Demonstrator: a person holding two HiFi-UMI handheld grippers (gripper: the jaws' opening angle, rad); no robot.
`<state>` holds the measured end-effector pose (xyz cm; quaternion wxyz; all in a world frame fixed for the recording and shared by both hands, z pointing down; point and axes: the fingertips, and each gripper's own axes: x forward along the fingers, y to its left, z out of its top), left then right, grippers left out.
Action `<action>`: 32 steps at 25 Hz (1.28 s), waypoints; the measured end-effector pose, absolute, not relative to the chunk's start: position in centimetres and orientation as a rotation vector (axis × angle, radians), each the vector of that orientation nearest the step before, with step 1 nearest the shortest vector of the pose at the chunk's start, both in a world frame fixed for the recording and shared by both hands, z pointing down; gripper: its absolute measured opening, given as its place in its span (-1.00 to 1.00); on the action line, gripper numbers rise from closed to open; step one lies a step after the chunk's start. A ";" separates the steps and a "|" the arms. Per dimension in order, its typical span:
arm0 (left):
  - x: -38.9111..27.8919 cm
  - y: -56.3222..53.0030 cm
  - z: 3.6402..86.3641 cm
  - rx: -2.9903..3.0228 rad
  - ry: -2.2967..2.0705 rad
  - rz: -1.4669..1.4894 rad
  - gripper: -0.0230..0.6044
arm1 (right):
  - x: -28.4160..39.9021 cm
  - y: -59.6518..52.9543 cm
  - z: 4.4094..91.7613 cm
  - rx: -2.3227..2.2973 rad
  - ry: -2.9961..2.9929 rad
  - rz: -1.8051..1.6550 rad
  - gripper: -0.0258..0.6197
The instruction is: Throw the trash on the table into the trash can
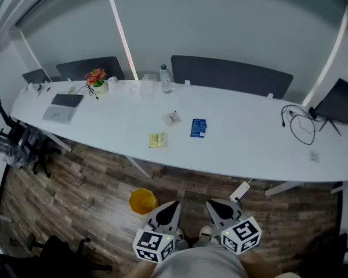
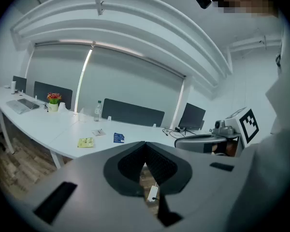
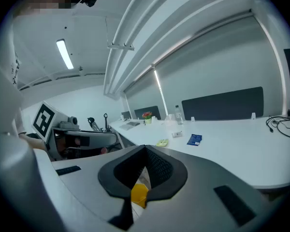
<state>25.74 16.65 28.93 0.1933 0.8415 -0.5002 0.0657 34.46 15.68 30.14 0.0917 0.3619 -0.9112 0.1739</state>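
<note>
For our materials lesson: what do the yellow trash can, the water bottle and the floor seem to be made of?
The yellow trash can: probably matte plastic; even bright colour, thin rim. The water bottle: likely clear plastic; see-through body. The floor: wood or wood-look laminate; staggered brown planks with grain, which one is unclear.

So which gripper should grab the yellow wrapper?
Probably the left gripper: the yellow wrapper lies more to its side, and the yellow trash can stands right beside it too.
</note>
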 end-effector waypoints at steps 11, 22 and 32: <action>24.3 16.4 28.8 2.361 -1.393 0.182 -0.93 | 33.7 15.3 29.8 1.149 -2.733 0.557 -0.82; 21.4 16.8 28.9 2.412 -1.342 0.167 -0.93 | 30.6 15.8 29.3 1.197 -2.727 0.506 -0.82; 18.5 16.8 29.7 2.428 -1.295 0.167 -0.93 | 28.7 15.8 29.8 1.256 -2.692 0.499 -0.82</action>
